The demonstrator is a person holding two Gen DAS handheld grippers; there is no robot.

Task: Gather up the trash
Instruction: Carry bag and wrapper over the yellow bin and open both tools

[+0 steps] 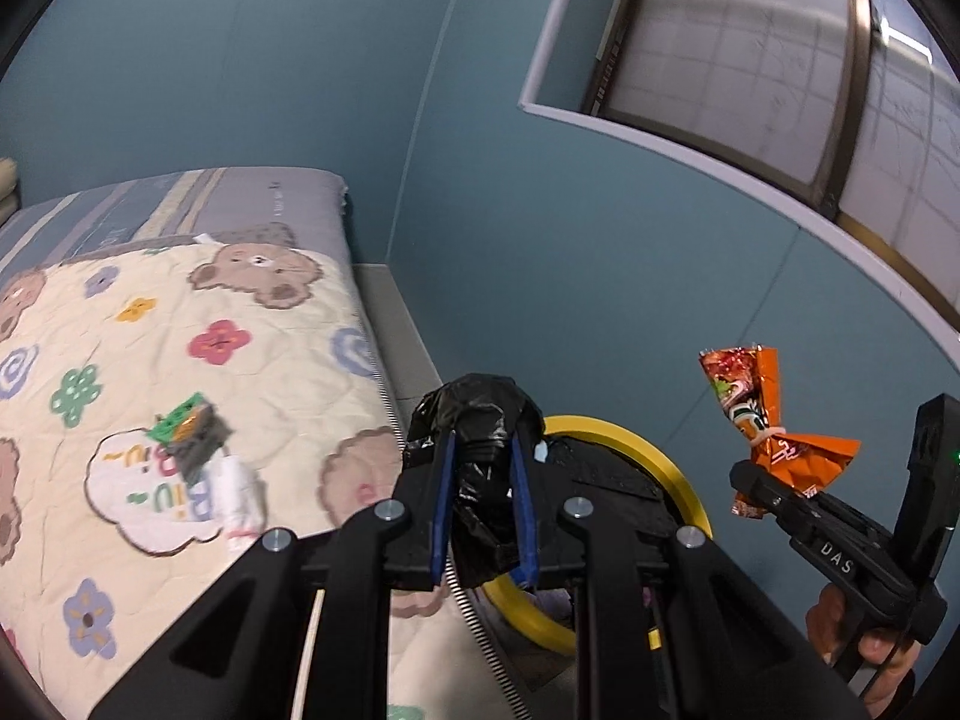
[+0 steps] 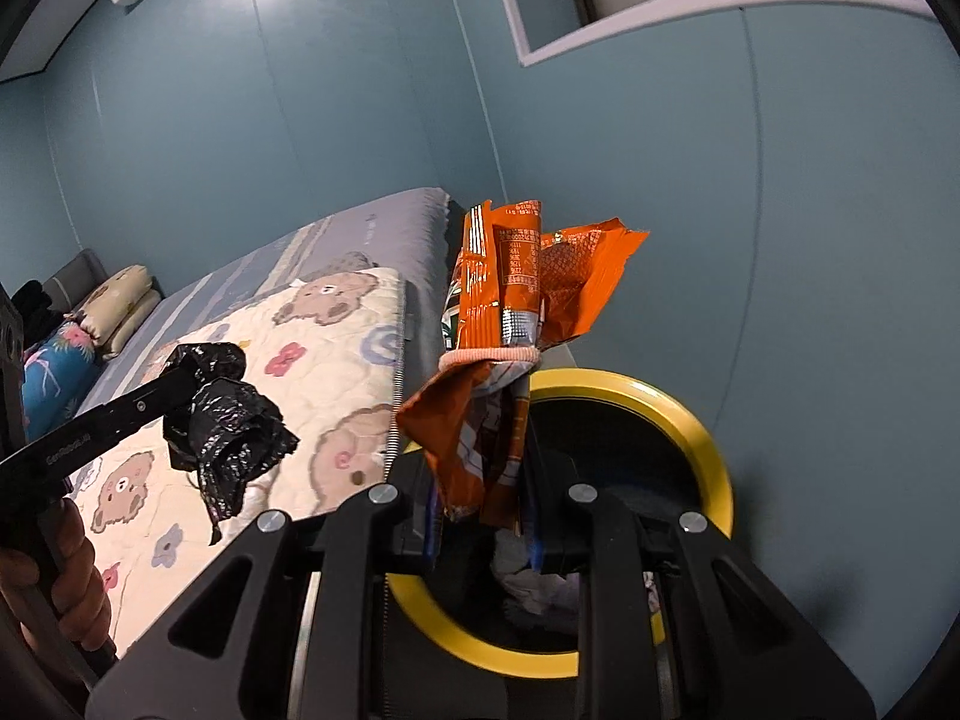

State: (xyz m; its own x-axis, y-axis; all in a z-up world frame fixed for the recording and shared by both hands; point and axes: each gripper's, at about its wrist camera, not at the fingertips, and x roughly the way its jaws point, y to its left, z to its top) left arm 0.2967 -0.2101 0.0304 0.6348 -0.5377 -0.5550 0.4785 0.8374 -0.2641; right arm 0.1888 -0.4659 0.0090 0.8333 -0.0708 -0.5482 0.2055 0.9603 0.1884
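Step in hand: carrying two bits of trash to the bin. L gripper is nearly closed, blue pads clamped on a crumpled black bag; in the L wrist view it sits at centre-bottom, overlapping the near-left rim of the bin, the yellow-rimmed one at lower centre. R gripper is also almost closed, pinching an orange wrapper that stands up from the jaws and has a pinkish band round its middle; in the R wrist view it's at centre, over the bin's upper-left rim.

Bin stands just beside the bed, by the blue wall. Some paler stuff looks to be inside already, can't tell what. More trash left on the quilt: a small green/dark box and something white next to it, lower left of the L view, blurred.

Next, prob.: bring each load fully over the bin mouth, then open jaws. Wrapper is light and stiff, may catch on the rim; bag may cling to pads, so open wide.
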